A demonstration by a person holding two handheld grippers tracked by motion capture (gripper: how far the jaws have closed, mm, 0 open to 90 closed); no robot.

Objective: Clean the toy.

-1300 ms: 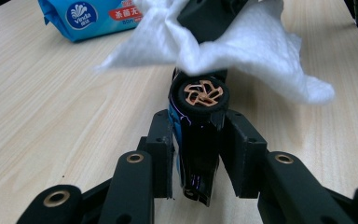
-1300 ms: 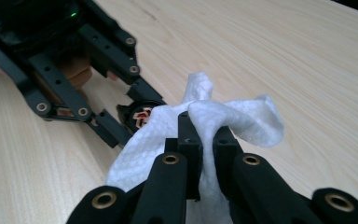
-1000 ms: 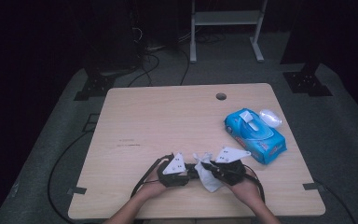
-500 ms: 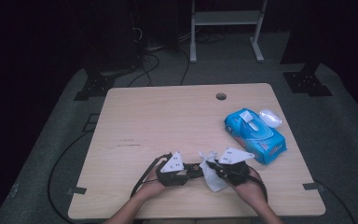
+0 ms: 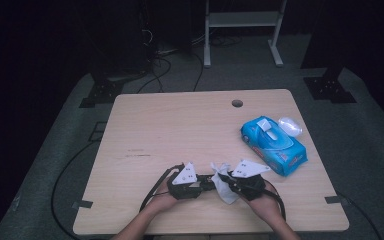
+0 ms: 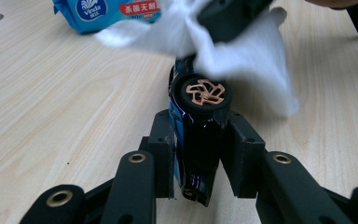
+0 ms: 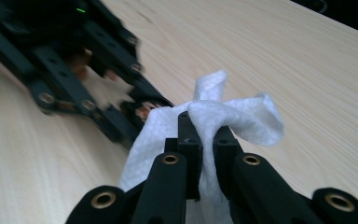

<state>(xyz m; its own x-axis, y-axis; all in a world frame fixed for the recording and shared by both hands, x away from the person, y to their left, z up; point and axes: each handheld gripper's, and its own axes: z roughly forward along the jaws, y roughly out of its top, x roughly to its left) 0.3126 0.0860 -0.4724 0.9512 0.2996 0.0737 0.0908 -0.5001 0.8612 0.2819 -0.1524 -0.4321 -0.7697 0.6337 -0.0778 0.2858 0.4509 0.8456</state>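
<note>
Wipe (image 7: 233,119) is pinched in the closed right gripper (image 7: 203,154) and pressed against the far end of the dark cylinder (image 6: 198,135), which the left gripper (image 6: 200,154) clamps. Against the frame a second back, the wipe has shifted slightly over the cylinder; judged as cleaning under way. Both sit near the table's (image 5: 180,125) front edge, left of the blue wipe pack (image 5: 275,145). Open room lies beyond, toward the cable hole (image 5: 237,103).

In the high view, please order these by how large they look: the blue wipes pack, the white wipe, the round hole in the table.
1. blue wipes pack
2. white wipe, partly hidden by the right hand-held gripper, so possibly larger than it looks
3. round hole
</note>
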